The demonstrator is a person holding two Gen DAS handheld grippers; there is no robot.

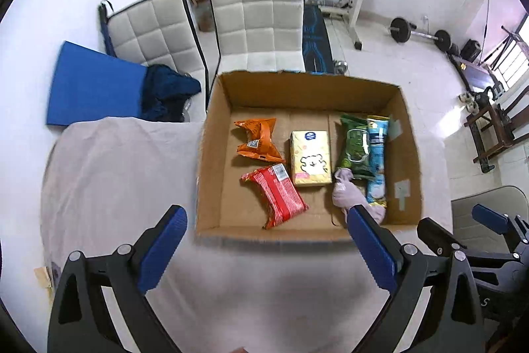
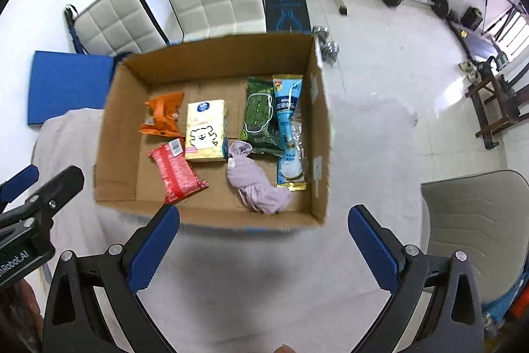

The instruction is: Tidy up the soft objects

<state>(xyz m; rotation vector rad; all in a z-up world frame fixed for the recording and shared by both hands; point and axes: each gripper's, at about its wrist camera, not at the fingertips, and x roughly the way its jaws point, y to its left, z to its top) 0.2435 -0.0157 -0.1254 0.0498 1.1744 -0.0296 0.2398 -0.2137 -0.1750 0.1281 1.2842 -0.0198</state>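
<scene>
Inside the cardboard box point(image 2: 317, 134) on the cloth-covered tabletop point(image 1: 109, 174): red packet point(image 2: 177, 172), orange packet point(image 2: 162, 118), tissue pack point(image 2: 206, 129), green packet point(image 2: 259, 116), blue packet point(image 2: 289, 128), lilac cloth bundle point(image 2: 254, 184), laid flat side by side, seemingly sorted; left hand-held gripper point(image 1: 264, 250) and right hand-held gripper point(image 2: 264, 248) both wide apart, empty, hovering near the box's front wall.

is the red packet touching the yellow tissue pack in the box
Cannot tell. In the right wrist view the red packet corner meets the yellow tissue pack edge, but no view shows contact or gap plainly.
</scene>
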